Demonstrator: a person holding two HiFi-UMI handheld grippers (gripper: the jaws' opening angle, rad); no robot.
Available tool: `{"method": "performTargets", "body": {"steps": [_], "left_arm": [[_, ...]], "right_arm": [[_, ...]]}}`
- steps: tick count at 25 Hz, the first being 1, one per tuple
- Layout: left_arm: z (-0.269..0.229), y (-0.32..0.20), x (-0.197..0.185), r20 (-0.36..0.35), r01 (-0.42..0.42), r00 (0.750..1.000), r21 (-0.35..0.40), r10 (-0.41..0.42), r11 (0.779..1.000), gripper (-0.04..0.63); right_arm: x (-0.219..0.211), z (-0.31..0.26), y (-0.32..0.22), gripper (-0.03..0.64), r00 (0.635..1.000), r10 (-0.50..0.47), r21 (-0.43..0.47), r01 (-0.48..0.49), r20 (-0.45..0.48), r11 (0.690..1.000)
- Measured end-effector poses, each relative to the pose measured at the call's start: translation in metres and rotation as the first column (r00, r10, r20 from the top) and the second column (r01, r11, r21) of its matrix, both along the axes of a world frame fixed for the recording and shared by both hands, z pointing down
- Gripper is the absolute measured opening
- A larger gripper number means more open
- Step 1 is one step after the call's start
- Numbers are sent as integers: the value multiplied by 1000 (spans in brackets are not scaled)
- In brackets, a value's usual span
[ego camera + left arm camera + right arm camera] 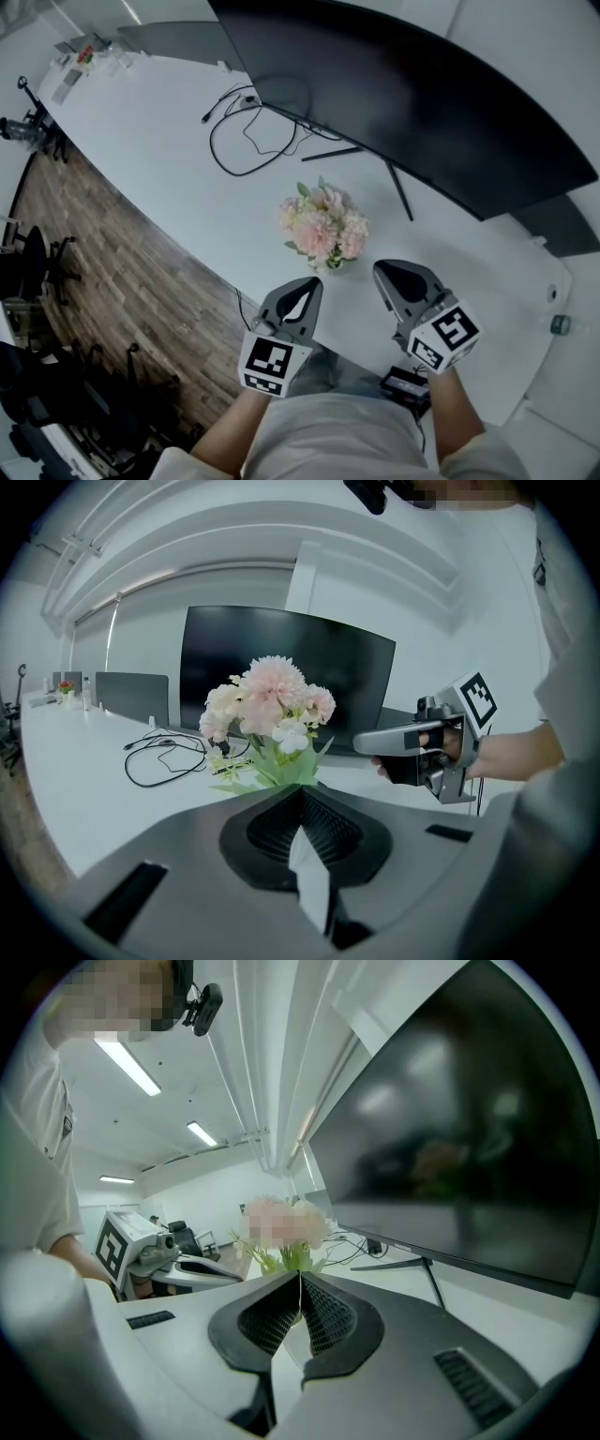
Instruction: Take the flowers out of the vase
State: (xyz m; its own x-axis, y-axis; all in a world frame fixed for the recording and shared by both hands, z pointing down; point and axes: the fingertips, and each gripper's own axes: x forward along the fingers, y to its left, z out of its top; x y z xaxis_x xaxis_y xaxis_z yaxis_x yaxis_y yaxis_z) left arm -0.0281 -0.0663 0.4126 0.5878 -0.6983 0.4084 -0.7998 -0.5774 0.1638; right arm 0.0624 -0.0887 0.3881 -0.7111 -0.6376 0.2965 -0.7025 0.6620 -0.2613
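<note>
flowers (323,225) still in the vase (334,266) on the table (169,150); nothing pulled yet
my left gripper (312,283) and right gripper (383,272) both sit pinched closed and empty, just short of the bouquet; whole job's left

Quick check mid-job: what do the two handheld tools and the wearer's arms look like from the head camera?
The left claw and right claw are grey, tapered plastic shells with black ribbed inner pads. Each carries a white cube with black square markers. The person wears pale short sleeves.
</note>
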Motion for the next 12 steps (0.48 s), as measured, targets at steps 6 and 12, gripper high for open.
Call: {"method": "performTargets", "body": {"steps": [6,12], "left_arm": [[12,-2,-1,10,-10,1000,-16,10,1000,3],[26,-6,-2,25,-17,1000,-25,18,1000,3]], "right_arm": [[-7,11,-3,32,1000,-10,-6,10,-4,1000],[-12,23,-7,34,1000,-16,-20,16,-3,1000]]}}
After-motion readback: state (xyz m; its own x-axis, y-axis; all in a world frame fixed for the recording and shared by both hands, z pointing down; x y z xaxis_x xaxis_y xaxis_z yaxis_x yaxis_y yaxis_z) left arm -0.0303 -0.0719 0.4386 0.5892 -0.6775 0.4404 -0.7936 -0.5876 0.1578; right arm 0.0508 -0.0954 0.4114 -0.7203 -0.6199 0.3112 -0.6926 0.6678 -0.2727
